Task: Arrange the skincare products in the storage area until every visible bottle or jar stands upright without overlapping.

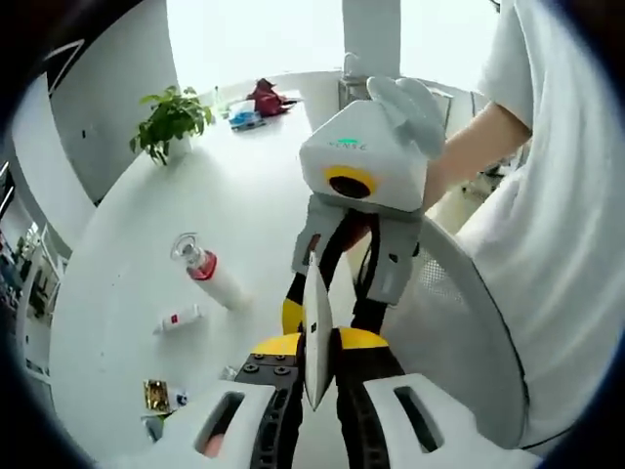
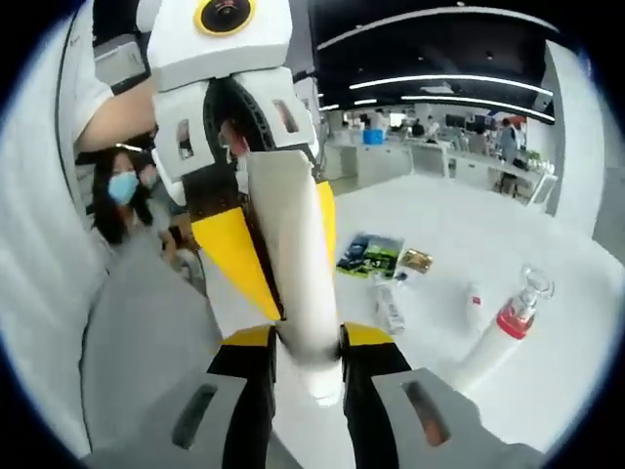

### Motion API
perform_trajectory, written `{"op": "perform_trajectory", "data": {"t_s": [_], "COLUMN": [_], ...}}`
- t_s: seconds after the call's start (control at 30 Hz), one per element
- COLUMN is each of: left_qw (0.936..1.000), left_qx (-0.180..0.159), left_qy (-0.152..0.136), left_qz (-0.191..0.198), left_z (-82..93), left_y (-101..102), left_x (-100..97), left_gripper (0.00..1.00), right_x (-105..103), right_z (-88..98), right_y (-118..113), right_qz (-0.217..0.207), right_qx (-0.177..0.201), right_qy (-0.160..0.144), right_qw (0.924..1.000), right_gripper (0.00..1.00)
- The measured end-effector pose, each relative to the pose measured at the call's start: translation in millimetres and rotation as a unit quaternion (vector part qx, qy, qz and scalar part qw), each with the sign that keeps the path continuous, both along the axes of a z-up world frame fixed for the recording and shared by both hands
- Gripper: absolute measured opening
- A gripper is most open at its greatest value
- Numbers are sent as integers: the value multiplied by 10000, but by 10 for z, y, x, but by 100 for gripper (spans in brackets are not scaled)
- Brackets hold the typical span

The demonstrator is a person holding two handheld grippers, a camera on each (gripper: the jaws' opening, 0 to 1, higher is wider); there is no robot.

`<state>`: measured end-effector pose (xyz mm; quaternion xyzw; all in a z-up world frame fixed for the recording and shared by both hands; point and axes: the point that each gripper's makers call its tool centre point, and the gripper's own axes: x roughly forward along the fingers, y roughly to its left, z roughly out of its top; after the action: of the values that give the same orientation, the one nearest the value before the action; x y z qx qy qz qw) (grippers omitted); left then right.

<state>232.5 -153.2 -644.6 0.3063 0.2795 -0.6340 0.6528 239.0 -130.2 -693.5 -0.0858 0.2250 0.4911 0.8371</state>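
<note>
Left gripper view: both grippers — left gripper, right gripper — clamp one white tube midair; bottle and small tube lie flat on surface; arranging barely begun.

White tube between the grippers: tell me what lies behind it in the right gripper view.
Behind the white tube, the left gripper grips its far end, its yellow jaws flanking it. The tube covers the table directly behind it; beside it lie a green packet and a red-collared bottle.
</note>
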Motion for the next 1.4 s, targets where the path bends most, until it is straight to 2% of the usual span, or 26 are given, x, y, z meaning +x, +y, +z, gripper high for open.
{"op": "perform_trajectory", "data": {"t_s": [0.17,0.27,0.43,0.73,0.83,1.17,1.4], "left_qw": [10000,10000,10000,10000,9999,9992,9986], "left_qx": [27,28,41,-28,-52,-149,-263], "left_qy": [-12,20,25,-13,-75,-180,-156], "left_qz": [-46,-62,-83,58,145,321,432], "left_z": [-65,-98,-159,-236,-239,-291,-301], "left_y": [-27,-53,-108,-186,-204,-250,-290], "left_x": [103,153,245,499,582,840,952], "left_gripper": [7,7,7,7,7,7,7], "right_x": [142,188,196,231,227,149,173], "right_z": [-56,-144,-211,-264,-310,-398,-360], "right_y": [-151,-255,-350,-557,-606,-665,-678], "right_qz": [-619,-960,-1103,-1576,-1687,-1787,-1906], "right_qx": [101,131,133,116,9,-154,-96], "right_qy": [94,277,350,439,459,518,394], "right_qw": [9980,9949,9932,9865,9846,9824,9808], "right_gripper": [33,36,37,44,46,51,59]}}
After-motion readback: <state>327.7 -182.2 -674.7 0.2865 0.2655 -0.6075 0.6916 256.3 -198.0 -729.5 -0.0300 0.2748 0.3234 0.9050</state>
